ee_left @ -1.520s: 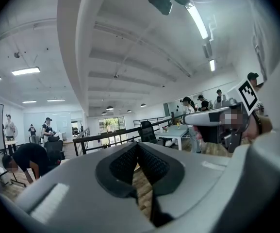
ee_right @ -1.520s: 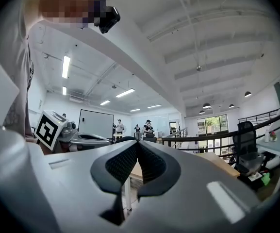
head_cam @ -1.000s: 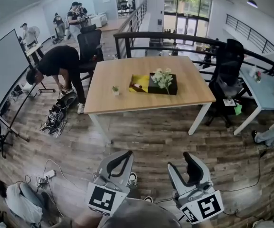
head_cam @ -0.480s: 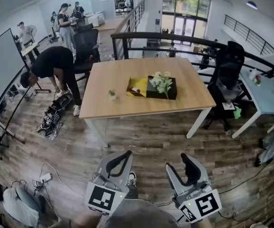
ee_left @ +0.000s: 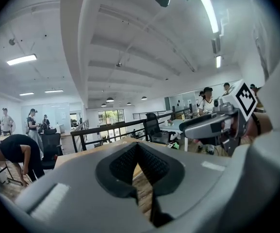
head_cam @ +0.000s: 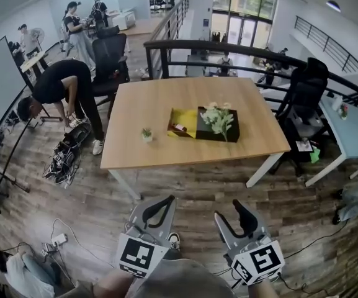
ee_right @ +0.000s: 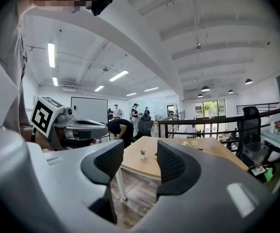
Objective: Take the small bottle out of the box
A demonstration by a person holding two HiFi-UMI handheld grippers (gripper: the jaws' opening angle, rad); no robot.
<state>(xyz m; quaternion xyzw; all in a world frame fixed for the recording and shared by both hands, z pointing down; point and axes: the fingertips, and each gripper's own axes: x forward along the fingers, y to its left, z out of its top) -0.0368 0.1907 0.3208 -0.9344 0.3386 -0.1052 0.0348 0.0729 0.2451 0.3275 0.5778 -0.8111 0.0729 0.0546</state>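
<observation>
Far ahead on the wooden table (head_cam: 166, 98) lies an opened yellow box (head_cam: 188, 118), and a small bottle (head_cam: 179, 128) with a red end rests inside it. Both grippers hang low over the floor, well short of the table. My left gripper (head_cam: 160, 205) is shut, its pads meeting at the tips (ee_left: 139, 147), with nothing held. My right gripper (head_cam: 236, 215) is open, with a clear gap between its pads (ee_right: 140, 166). The right gripper view shows the table (ee_right: 178, 154) in the distance.
A black box (head_cam: 208, 133) holding white flowers (head_cam: 219, 118) sits against the yellow box. A tiny potted plant (head_cam: 146, 133) stands to their left. A person (head_cam: 61, 89) bends over cables left of the table. Office chairs (head_cam: 113, 51) and a railing (head_cam: 228, 45) stand behind.
The table has shifted in the head view and sits slightly nearer. People at the back left have walked on. Both grippers keep the same pose.
</observation>
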